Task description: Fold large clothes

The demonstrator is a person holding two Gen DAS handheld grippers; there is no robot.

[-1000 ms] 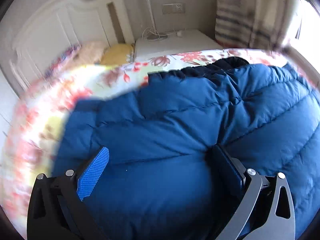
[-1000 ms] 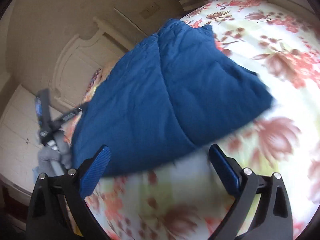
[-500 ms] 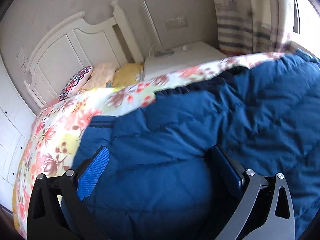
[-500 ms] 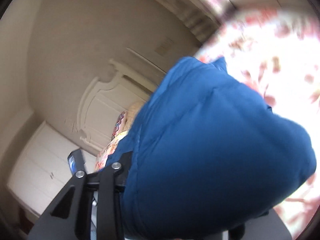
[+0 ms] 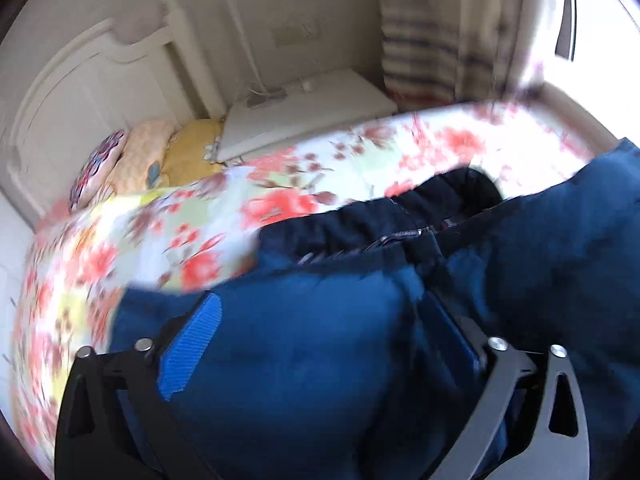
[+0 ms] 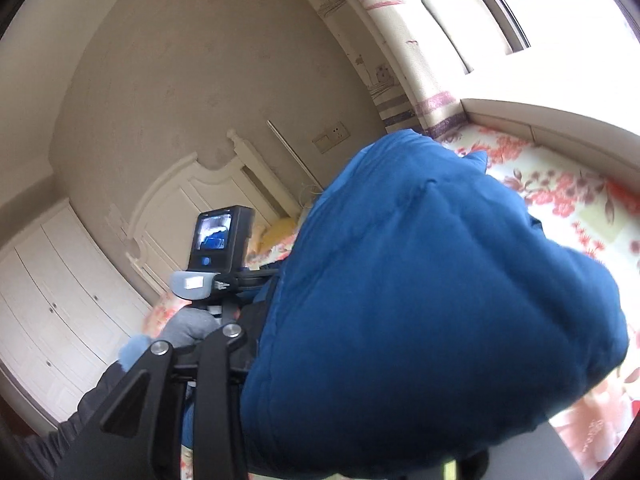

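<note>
My right fingers (image 6: 256,364) had just closed on the blue jacket (image 6: 432,300) and lifted it; left fingers (image 5: 320,344) gaped around it, so folding began.

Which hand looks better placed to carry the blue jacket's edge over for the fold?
Probably the right. Its tool is clamped on a raised bunch of the blue jacket, above the flowered bed. The left tool stands wide, the jacket merely bulging between its fingers.
</note>
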